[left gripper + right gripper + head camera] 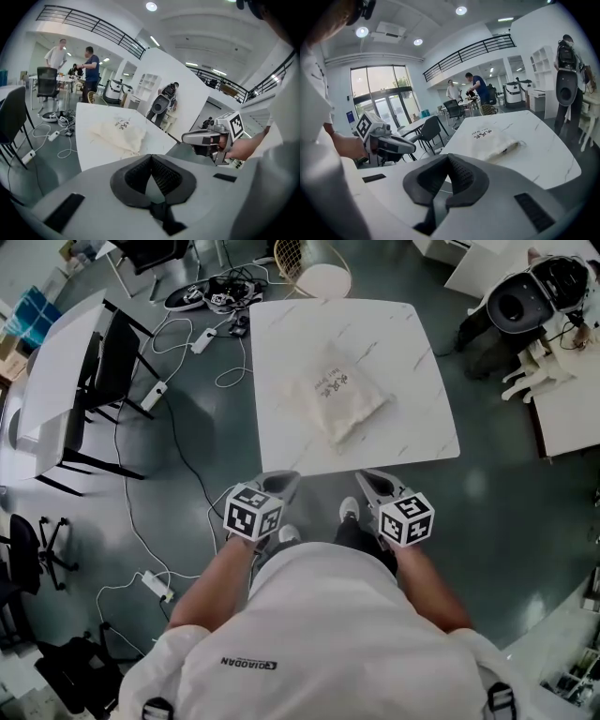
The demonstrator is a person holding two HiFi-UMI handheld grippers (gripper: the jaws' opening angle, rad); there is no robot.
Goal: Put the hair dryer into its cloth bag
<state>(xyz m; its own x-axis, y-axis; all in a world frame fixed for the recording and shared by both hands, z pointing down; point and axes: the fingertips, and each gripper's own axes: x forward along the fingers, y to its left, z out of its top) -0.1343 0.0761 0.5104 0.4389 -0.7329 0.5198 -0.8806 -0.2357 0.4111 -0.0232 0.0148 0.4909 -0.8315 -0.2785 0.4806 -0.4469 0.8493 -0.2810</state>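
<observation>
Note left gripper [284,482] and right gripper [370,479] fully closed, gripping nothing. Locate cloth bag [342,395] well ahead of both tips, on table [281,352]. No hair dryer seen outside; probably inside. Open jaws before reaching; check bag mouth first.

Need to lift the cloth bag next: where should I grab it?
Probably pinch the cloth bag at its gaping edge, coming from the near right with the right gripper. That edge stands slightly open, offering a lip; elsewhere the cloth lies smooth.
</observation>
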